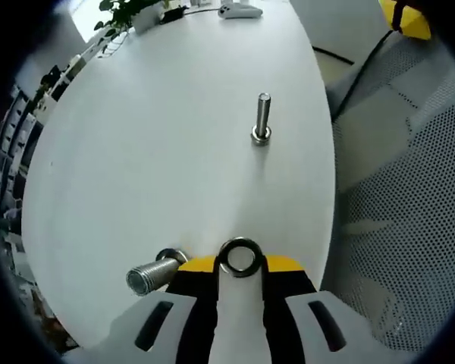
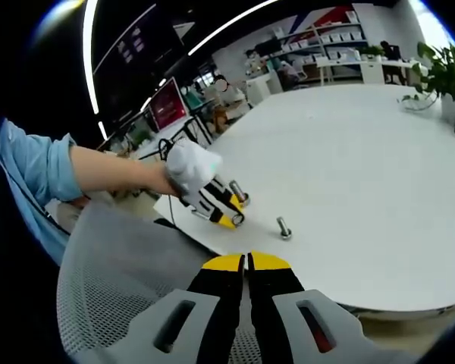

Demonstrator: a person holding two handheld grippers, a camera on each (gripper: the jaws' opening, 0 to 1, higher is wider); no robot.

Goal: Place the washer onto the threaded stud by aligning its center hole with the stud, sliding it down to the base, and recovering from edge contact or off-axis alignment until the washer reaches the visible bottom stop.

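A metal washer (image 1: 240,258) stands on edge between the yellow tips of my left gripper (image 1: 240,264), which is shut on it just above the white table (image 1: 159,152). An upright threaded stud (image 1: 262,117) with a base nut stands farther ahead, apart from the washer. A second threaded stud (image 1: 153,274) sits close to the left jaw. In the right gripper view, a gloved hand holds the left gripper (image 2: 229,218) between the two studs (image 2: 283,227) (image 2: 239,193). My right gripper (image 2: 249,262) is shut with nothing in it, back from the table edge.
A grey mesh chair (image 1: 409,212) borders the table on the right of the left gripper view, and mesh (image 2: 114,288) also lies under my right gripper. Potted plants (image 1: 125,11) (image 2: 444,72) and small items sit at the far table edge.
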